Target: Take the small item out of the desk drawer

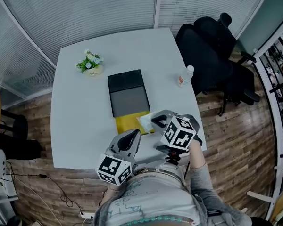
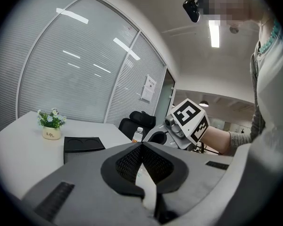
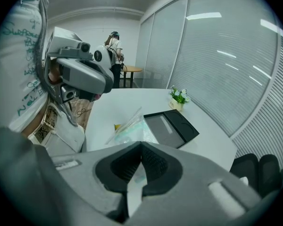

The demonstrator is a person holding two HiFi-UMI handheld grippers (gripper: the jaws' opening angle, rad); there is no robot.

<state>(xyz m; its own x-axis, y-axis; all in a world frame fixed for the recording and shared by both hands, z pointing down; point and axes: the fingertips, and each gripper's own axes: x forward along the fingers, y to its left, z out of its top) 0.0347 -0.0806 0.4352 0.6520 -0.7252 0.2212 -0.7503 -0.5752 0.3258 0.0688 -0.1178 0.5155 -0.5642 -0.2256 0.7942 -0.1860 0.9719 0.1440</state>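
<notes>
Packet [image 3: 132, 128] of clear crinkled film, flat, with something pale green and white inside; one corner sticks up. Right claw [image 3: 141, 146] is closed, tips pinching the packet's near edge. From the head view the clear packet [image 1: 145, 122] sits at the right claw [image 1: 154, 122] tips, over the right end of a yellow sheet [image 1: 127, 122] near the front of the white desk [image 1: 75, 126]. Left claw [image 2: 142, 146] is closed on nothing, held just left of the right one, tips [image 1: 134, 134] pointing toward the yellow sheet.

Hard to make out:
- Packet's contents: film glare, too small to identify.
- Where the pads meet the film: only a pale sliver shows between them.
- Yellow sheet: far part is under a black tray [image 1: 127, 93], right end under the packet.
- Desk's front edge: largely covered by both claws, their marker cubes and the person's torso.

Farther back: flower pot [image 1: 90, 64], bottle [image 1: 185, 75] by the right edge.
</notes>
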